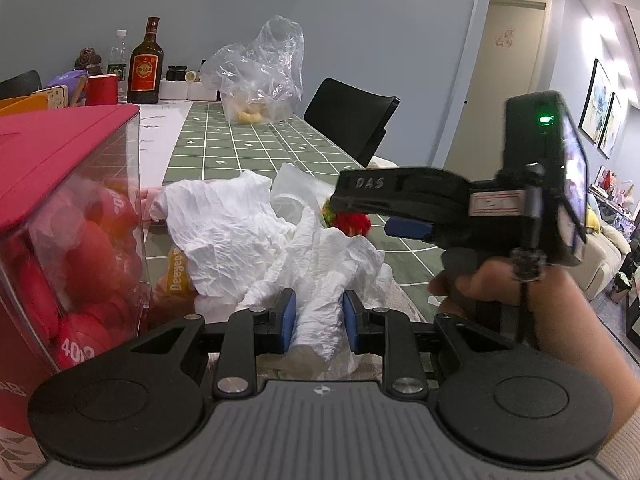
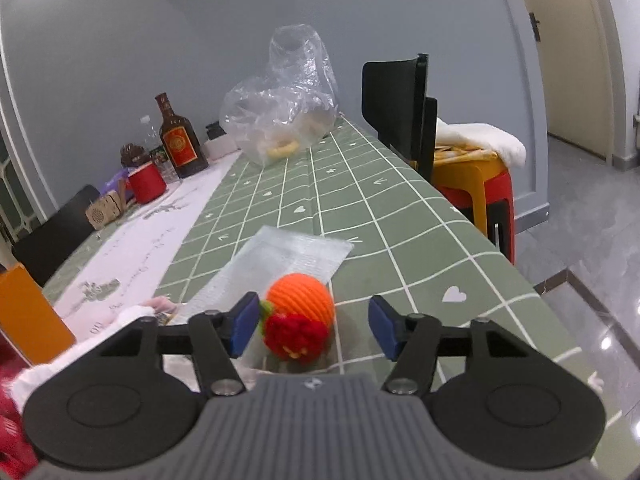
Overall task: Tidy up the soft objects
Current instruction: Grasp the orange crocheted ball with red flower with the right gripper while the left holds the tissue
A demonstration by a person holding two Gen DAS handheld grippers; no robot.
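Observation:
My left gripper [image 1: 319, 316] is shut on a crumpled white tissue [image 1: 256, 236] that spreads over the green checked table [image 1: 240, 148]. A clear box with a pink lid [image 1: 60, 152] full of red soft balls [image 1: 92, 256] stands at the left. A yellow packet [image 1: 178, 276] lies under the tissue. My right gripper [image 2: 312, 326] is open, its pads either side of a knitted orange and red fruit toy [image 2: 300, 320] on the table; the toy also shows in the left wrist view [image 1: 352, 222], below the right gripper's fingers. A clear flat plastic bag [image 2: 280, 264] lies just beyond the toy.
A crumpled clear plastic bag [image 2: 280, 108] with a ring-shaped item stands at the far end. A brown bottle [image 2: 178, 140], a red cup [image 2: 146, 182] and small items stand at the far left. A black chair [image 2: 400, 104] and stacked stools [image 2: 476, 176] stand by the right table edge.

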